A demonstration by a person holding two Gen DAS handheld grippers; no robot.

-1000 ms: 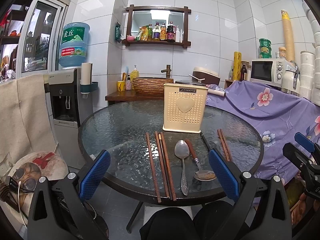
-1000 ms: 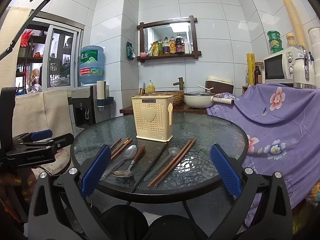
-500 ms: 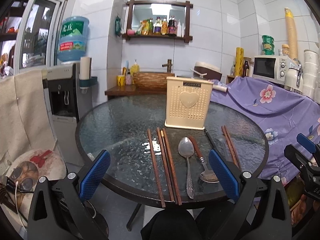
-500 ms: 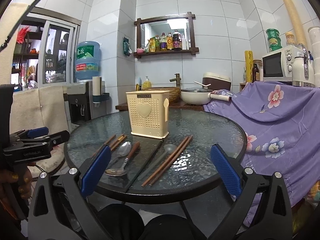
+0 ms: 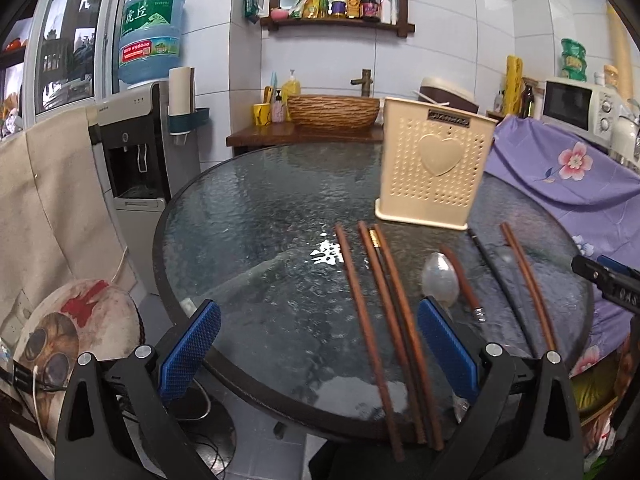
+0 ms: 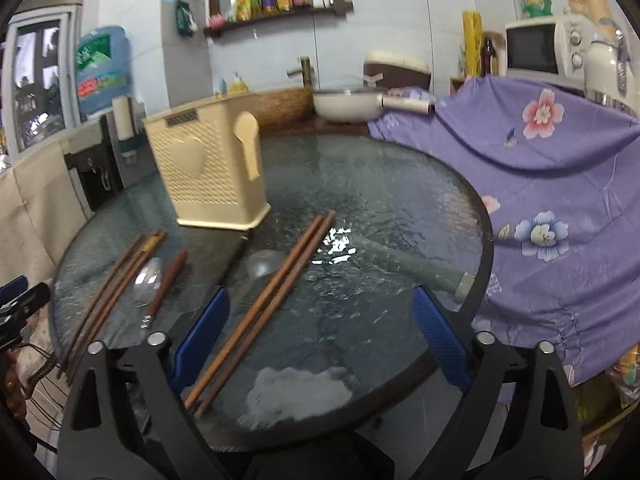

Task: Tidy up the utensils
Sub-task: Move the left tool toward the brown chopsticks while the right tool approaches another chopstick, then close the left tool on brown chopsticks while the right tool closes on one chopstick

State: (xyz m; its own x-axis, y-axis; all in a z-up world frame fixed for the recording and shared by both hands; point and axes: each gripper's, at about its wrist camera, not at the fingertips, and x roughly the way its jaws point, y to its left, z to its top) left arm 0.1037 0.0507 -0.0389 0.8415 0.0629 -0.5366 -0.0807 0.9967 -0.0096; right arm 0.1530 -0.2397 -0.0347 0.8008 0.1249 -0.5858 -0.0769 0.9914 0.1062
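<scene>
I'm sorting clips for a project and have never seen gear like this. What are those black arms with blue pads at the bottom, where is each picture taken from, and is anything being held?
There is no robot here. A person holds a hand-held claw in each hand, and each claw carries a wide-angle camera looking forward along its two fingers. One picture comes from the left claw, the other from the right claw; the blue pieces are its finger pads.

Both look down at a round glass table. On it stand a cream utensil holder and, lying flat, brown chopsticks, another chopstick pair and a metal spoon.

Both claws are open and hold nothing. The right one's jaws have just been closing, with the chopstick pair lying below them.
</scene>
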